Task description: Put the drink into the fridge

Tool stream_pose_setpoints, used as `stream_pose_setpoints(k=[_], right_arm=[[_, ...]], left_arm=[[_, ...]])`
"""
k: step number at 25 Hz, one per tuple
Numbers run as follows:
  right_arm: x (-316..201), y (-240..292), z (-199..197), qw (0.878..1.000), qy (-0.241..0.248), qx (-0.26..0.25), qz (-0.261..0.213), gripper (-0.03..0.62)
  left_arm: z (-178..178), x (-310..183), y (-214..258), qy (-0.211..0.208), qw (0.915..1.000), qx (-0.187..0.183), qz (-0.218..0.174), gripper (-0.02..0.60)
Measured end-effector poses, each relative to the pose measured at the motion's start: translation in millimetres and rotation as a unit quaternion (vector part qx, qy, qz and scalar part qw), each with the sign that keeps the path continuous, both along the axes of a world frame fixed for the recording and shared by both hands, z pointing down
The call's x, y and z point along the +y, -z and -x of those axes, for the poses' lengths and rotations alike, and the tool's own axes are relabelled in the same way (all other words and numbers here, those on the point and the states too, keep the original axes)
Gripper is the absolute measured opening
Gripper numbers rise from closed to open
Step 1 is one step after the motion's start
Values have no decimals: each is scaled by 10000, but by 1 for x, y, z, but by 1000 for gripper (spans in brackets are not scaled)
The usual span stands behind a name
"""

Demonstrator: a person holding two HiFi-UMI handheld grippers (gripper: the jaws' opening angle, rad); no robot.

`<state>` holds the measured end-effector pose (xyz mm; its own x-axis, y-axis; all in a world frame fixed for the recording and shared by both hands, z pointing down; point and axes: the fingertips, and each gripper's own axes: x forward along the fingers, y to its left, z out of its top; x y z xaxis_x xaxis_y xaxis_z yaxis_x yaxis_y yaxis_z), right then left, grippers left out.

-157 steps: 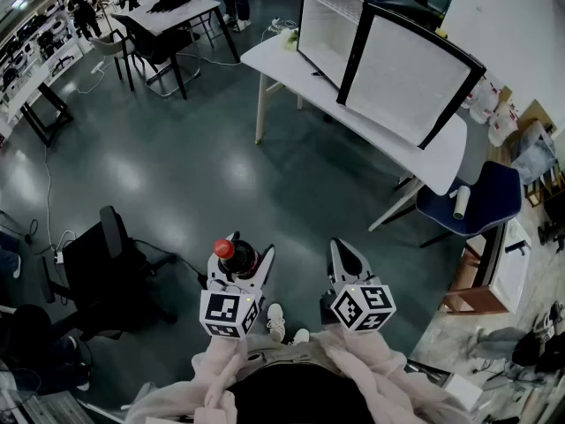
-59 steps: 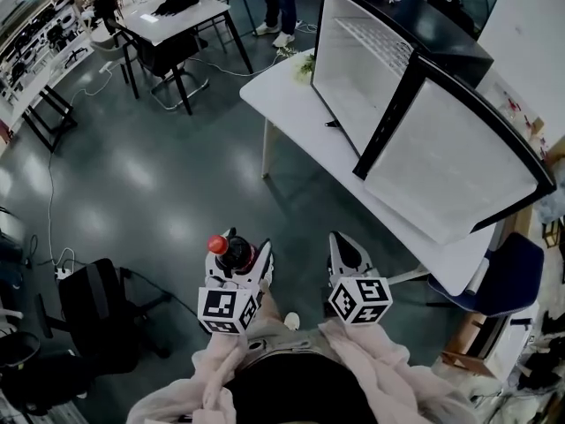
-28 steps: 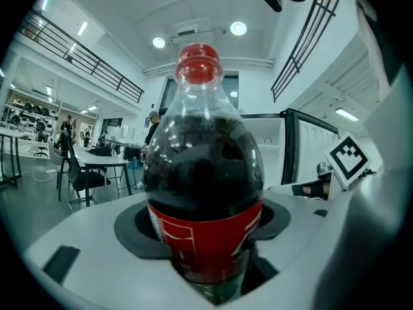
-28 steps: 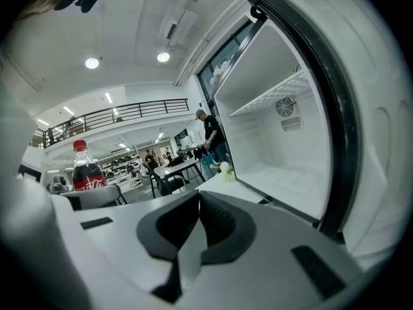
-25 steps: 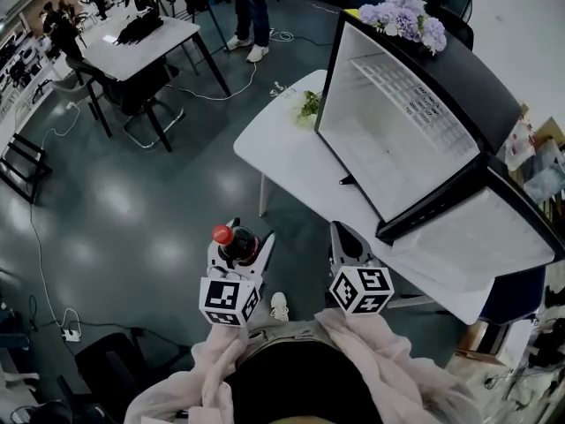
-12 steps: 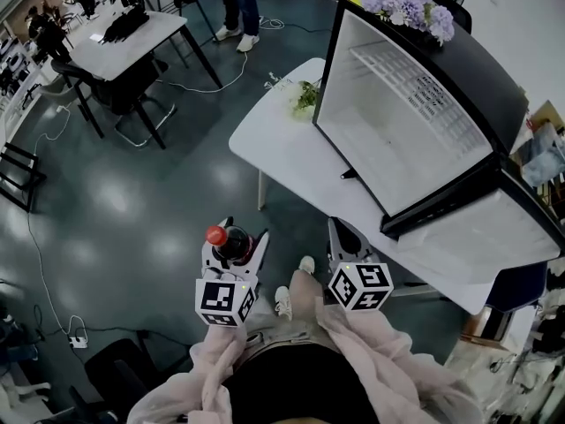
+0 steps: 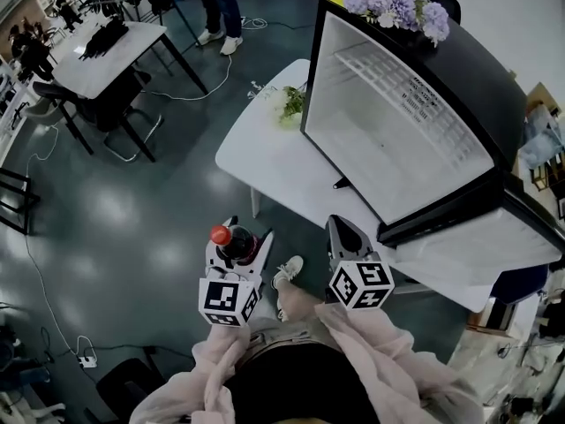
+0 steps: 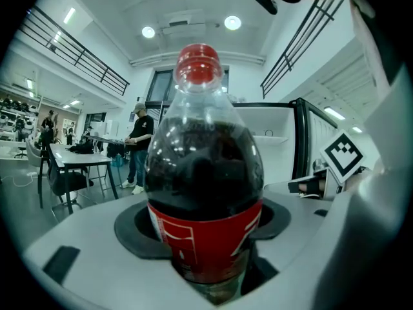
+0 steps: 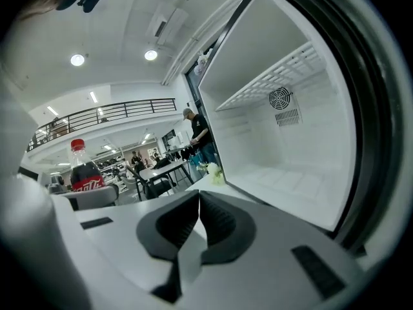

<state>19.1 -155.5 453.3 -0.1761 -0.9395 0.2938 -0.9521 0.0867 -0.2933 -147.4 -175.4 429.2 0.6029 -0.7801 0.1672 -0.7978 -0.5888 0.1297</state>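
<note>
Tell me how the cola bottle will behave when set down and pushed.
The cola bottle looks nearly full, so probably heavy for its size. Tall and narrow, it may tip if nudged high. Round, smooth plastic: likely to roll if it falls.

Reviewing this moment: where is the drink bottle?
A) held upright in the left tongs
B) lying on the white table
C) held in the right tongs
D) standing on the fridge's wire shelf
A: the cola bottle stands upright, clamped between the pads of the left tongs. The right tongs are shut on nothing, and the open fridge is ahead of both.
</note>
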Motion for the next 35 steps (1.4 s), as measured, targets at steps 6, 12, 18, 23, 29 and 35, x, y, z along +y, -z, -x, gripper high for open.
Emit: stream_pose_setpoints(k=[6, 12, 18, 23, 29, 35], right_arm=[[-33, -4, -20, 9997, -229, -7, 63, 12], [-66, -7, -36, 9990, -436, -24, 121, 12], [-97, -12, -53, 9978, -635, -48, 179, 12], [-123, -13, -66, 9970, -750, -95, 158, 12], [-137, -13, -81, 9950, -969, -151, 171, 12], [-147, -15, -102, 9922, -1225, -176, 144, 12]], left_arm=[[-25, -40, -1, -311, 9995, 15, 29, 319], [-45, -81, -4, -570, 9983, -26, 72, 319], [-68, -117, -3, -868, 9962, -74, 30, 319], [-88, -145, -1, -1068, 9942, -85, -2, 319], [-115, -161, 1, -1415, 9899, -108, 11, 319], [-144, -174, -5, -1758, 9843, -145, 38, 319]])
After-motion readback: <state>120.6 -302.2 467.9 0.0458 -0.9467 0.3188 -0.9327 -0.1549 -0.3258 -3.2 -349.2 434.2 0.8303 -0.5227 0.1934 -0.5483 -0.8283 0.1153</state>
